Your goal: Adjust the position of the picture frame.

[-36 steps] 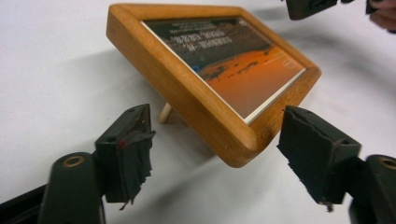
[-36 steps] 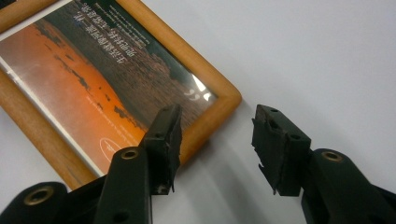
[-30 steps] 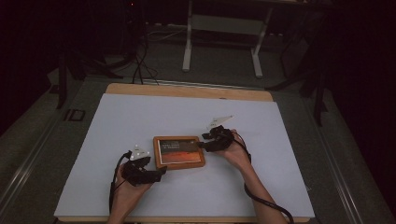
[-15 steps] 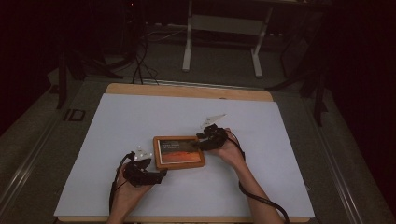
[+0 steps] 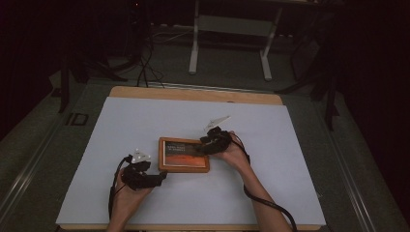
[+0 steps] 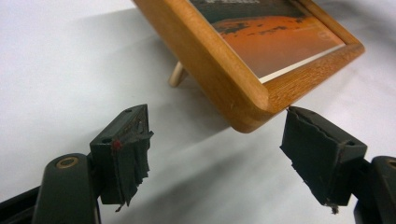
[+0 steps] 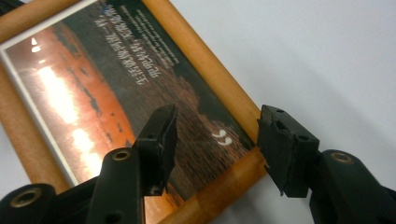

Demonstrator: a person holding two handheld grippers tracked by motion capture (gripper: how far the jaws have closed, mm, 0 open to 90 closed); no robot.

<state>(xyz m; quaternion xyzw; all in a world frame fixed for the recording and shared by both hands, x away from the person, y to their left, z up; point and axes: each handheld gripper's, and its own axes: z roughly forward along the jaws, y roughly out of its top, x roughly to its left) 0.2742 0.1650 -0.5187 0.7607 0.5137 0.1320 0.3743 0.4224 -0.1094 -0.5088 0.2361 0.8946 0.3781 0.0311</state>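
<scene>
A wooden picture frame [image 5: 183,153] with an orange print rests on the white table cover, tilted up on a small peg [image 6: 176,74]. My left gripper [image 5: 162,178] sits at the frame's near left corner. In the left gripper view the left gripper [image 6: 217,140] is open, with the frame [image 6: 243,70] corner just ahead of its jaws and untouched. My right gripper [image 5: 200,145] is at the frame's right end. Its jaws have just been opening. In the right gripper view the right gripper [image 7: 215,135] straddles the frame [image 7: 205,70] corner, one jaw over the glass, one outside the wood, pads not pressing.
The white cover [image 5: 145,121] spreads over a wooden table whose far edge [image 5: 193,94] shows. Behind the table stand metal stand legs [image 5: 194,48] and cables on a dark floor. A cable trails from each gripper toward the near edge.
The right gripper has edged a little left over the frame's right end. The left gripper and the frame look unchanged.
</scene>
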